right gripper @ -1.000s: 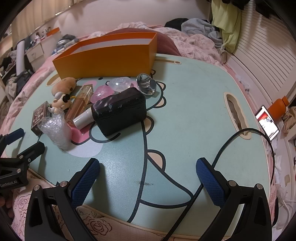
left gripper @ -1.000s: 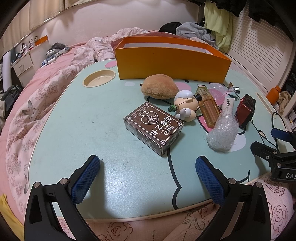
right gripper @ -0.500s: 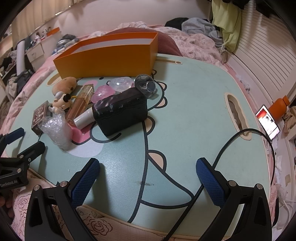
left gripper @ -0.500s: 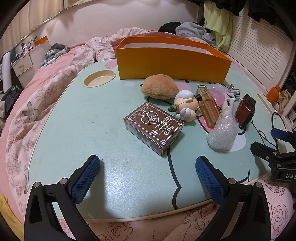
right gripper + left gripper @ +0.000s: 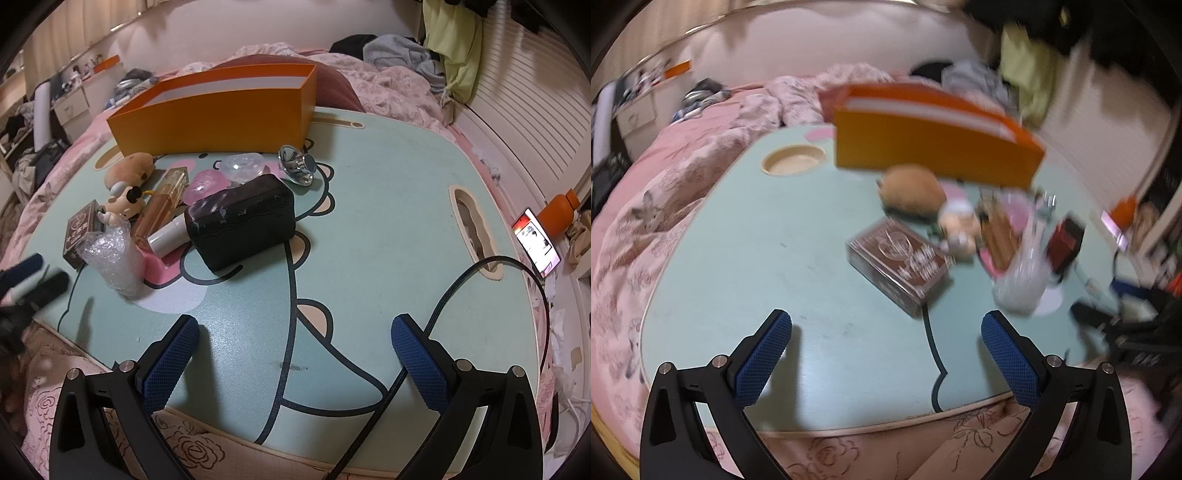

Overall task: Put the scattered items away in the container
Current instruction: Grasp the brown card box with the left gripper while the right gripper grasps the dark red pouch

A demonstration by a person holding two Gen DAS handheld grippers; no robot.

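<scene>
Left wrist view, blurred: the left gripper [image 5: 886, 343] hangs spread wide and empty over the near edge of the mint table [image 5: 746, 251]. Ahead lie a brown card box [image 5: 901, 266], a tan plush [image 5: 910, 190] and a small figurine [image 5: 958, 223] — behind them the orange container [image 5: 934, 147].

Right wrist view: the right gripper [image 5: 295, 347] is released too, holding nothing. A black pouch [image 5: 242, 225] lies nearest, touching a white tube [image 5: 168, 236]; bubble wrap [image 5: 114, 260] stands left — a black cable [image 5: 454, 291] crosses the table.

Orange container [image 5: 221, 110] upright at table's back; items (black pouch [image 5: 242, 221] etc.) scattered in front.
</scene>
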